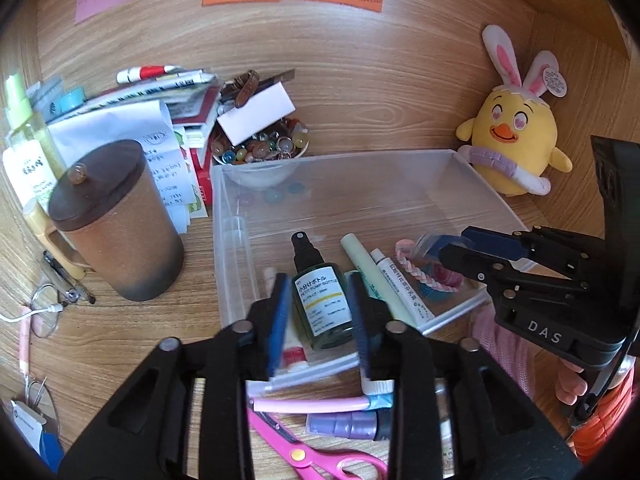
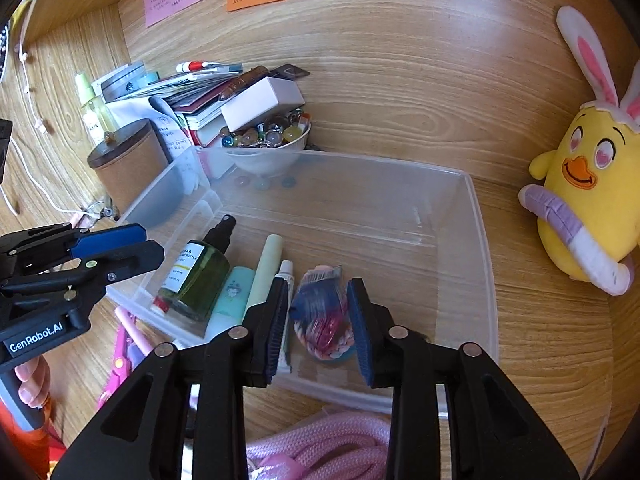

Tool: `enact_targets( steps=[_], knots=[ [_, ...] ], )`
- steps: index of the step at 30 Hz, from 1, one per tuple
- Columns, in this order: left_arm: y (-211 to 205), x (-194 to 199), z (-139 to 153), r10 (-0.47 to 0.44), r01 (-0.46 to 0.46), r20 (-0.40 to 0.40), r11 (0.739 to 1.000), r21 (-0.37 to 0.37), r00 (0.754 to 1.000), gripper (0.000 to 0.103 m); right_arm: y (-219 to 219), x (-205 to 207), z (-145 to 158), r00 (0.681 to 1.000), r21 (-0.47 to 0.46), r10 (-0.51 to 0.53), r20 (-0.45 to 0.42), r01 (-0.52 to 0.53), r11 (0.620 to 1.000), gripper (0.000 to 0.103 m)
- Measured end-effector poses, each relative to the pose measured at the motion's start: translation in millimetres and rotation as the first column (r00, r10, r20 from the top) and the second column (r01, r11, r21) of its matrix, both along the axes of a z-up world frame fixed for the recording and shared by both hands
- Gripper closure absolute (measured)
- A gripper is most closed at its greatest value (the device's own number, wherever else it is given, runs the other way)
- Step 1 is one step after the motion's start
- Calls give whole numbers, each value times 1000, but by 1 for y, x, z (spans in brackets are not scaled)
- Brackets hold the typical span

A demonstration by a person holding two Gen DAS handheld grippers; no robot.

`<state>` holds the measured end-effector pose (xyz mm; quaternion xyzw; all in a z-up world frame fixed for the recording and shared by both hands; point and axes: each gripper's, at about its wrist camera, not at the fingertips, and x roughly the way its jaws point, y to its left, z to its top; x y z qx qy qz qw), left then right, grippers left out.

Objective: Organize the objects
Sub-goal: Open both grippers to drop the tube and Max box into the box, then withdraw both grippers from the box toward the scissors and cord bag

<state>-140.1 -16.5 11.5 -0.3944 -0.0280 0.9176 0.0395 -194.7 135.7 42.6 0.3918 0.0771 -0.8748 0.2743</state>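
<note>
Two grippers work over a clear plastic bin (image 1: 460,160) on a wooden desk. From the left wrist view, the left gripper (image 1: 320,316) hangs above the bin's near edge with its jaws spread, the dark green spray bottle (image 1: 320,304) lying in the bin seen between them and not pinched; beside the bottle lie a pale green tube (image 1: 372,276) and a small white tube (image 1: 400,284). To the right, the right gripper (image 1: 452,248) reaches into the bin over a bagged pink braided cord (image 1: 416,272). Outside the bin stand a brown lidded jar (image 1: 116,220), a bowl of glass beads (image 1: 260,152) and a yellow plush chick (image 1: 516,140), with pink scissors (image 1: 304,452) in front. From the right wrist view, the right gripper (image 2: 318,324) has its jaws spread on either side of the bagged braided cord (image 2: 322,324), which rests on the bin floor; whether the pads touch it cannot be told. The left gripper (image 2: 120,244) hovers at the bin's left wall (image 2: 168,184), its fingers close together with nothing between them
</note>
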Motion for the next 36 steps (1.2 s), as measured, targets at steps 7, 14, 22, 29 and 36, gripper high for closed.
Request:
enact_targets(
  steps=[7,14,22,29,36],
  knots=[
    [0,31,17,22,-25,-74,999,-38,997,29,19,26,19,997,-10,-13,-73,13,1000,46],
    [6,67,9,18,-27,-87,995,-101,996,10,45,59,22,993,-25,-51,-103,49,998,24],
    [13,87,-32,-4,7,27,992,-125,1000,10,51,82,-12,997,36,-64,-43,65,997,22],
    [14,104,-56,-10,22,103,994,-111,995,10,54,101,-31,999,80,-39,-19,41,996,20],
    [7,122,-64,-1,13,105,993,-114,994,9,87,106,-34,997,92,-73,9,72,993,19]
  ],
)
